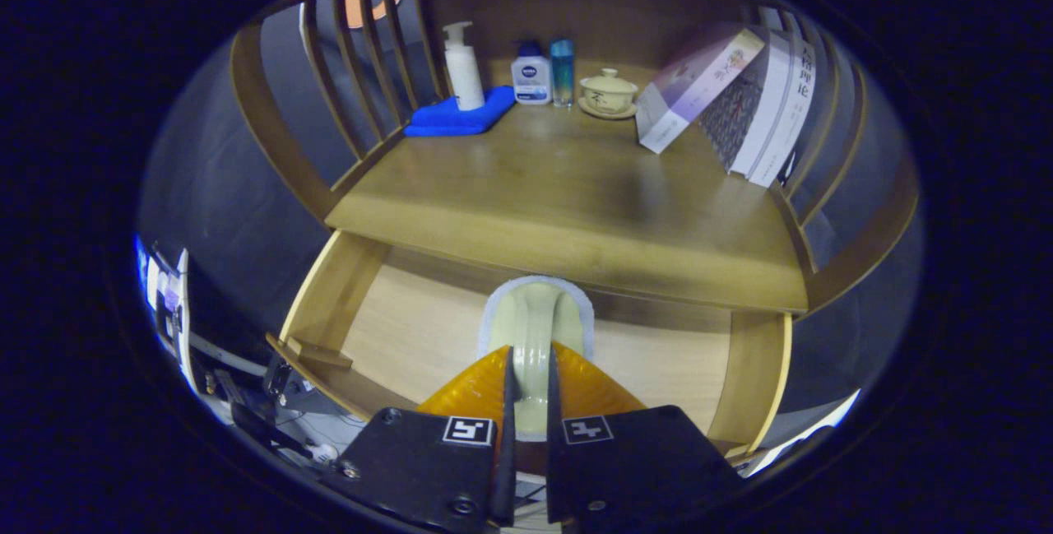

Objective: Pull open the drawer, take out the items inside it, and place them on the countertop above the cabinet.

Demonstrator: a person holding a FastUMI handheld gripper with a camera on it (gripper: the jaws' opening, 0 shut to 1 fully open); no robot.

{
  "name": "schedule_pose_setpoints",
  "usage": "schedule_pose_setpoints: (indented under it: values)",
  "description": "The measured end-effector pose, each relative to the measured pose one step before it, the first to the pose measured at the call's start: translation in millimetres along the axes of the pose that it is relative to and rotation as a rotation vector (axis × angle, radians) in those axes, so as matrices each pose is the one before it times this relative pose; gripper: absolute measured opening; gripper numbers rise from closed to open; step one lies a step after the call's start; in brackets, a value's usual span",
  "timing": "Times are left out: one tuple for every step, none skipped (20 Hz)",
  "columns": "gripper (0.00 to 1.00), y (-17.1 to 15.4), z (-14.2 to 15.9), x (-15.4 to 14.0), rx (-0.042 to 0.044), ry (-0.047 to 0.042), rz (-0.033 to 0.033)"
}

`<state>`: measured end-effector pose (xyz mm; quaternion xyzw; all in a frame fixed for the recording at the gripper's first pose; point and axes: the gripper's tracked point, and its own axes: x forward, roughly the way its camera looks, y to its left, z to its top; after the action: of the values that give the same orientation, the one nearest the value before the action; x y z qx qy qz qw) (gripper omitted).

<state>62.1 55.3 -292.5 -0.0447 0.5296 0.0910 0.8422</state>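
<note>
Ahead and left of the gripper (526, 402), a pump bottle (462, 65) stands on a blue cloth (456, 118). Its fingers pinch a pale brush (535, 328) over the open drawer (411, 328), long axis pointing straight ahead toward the countertop (568, 188). Books (740, 98) lean beyond, right.

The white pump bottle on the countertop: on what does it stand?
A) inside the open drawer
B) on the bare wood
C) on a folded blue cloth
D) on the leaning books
C: the white pump bottle stands on the folded blue cloth at the back of the countertop, beyond the hand-held gripper, whose fingers are shut on a pale brush-like item over the open drawer.
</note>
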Motion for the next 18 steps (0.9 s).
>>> schedule_pose_setpoints:
  values:
    - [0.18,1.47,1.08,-3.05,-0.00213,-0.00519,0.00188]
    - [0.18,1.40,1.85,-4.24,0.00074,-0.00750,0.00462]
    - [0.18,0.58,3.10,-3.73,-0.00107,-0.01009,0.00244]
    - [0.18,-0.74,5.49,-4.00,0.00281,-0.01524,-0.00075]
    - [0.18,-0.53,5.29,-2.33,0.00091,-0.01356,-0.00253]
    - [0.18,-2.09,6.18,-3.12,0.00353,-0.01219,-0.00542]
    - [0.17,-0.29,4.98,-1.61,0.00477,-0.00990,-0.00174]
    - [0.17,-0.89,6.59,0.32,0.00744,-0.00762,-0.00341]
    - [0.18,-1.87,6.43,1.38,0.00784,-0.00816,-0.00666]
    - [0.18,-3.96,7.49,2.46,-0.00092,-0.00950,-0.01544]
    - [0.18,-3.93,7.81,3.24,0.00847,-0.01047,-0.01827]
    - [0.18,-1.63,7.34,3.78,0.00682,-0.00850,-0.00627]
    - [0.18,-0.10,5.66,5.20,0.01118,-0.00508,-0.00278]
    - [0.18,-0.78,6.25,4.53,0.01325,-0.00532,0.00034]
    - [0.18,0.56,5.20,5.25,0.01450,-0.00498,0.00200]
    - [0.18,0.63,6.08,5.66,0.01639,-0.01410,0.00726]
    - [0.17,1.79,4.41,6.55,0.00991,-0.00706,0.00795]
    - [0.17,0.90,1.93,5.11,0.00732,-0.00065,0.00312]
